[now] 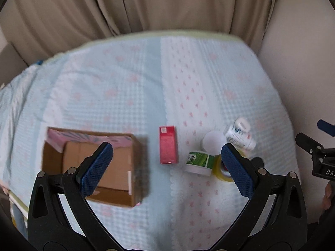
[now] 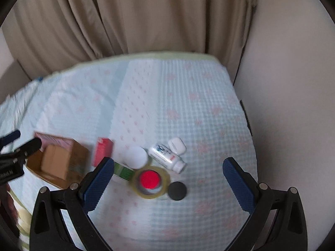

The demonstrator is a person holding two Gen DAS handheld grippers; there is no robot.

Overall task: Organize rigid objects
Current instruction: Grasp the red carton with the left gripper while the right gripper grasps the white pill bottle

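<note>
A bed (image 1: 129,87) is covered by a pale blue quilted spread printed with small pink flowers, and a white scalloped strip runs down its middle. Beige curtains (image 1: 104,4) hang behind its far edge, and a plain cream wall (image 2: 293,83) stands at the right side.

On the spread, an open cardboard box (image 1: 138,167) is set at the left, with a pink flap folded inside. A red carton (image 1: 168,144) lies just right of it. Further right a cluster is gathered: a green-labelled jar (image 1: 197,163), a white round lid (image 2: 137,156), a roll of clear tape (image 2: 149,181) ringed around a red cap (image 2: 149,179), a black disc (image 2: 177,190) just beside the roll, a white bottle (image 2: 165,156) lying on its side, and a small white case (image 2: 177,145) behind it.

The left tool (image 1: 167,167) is held above the bed with its blue pads wide apart and nothing between them. The right tool (image 2: 167,186) is likewise spread apart over the cluster, gripping nothing.
</note>
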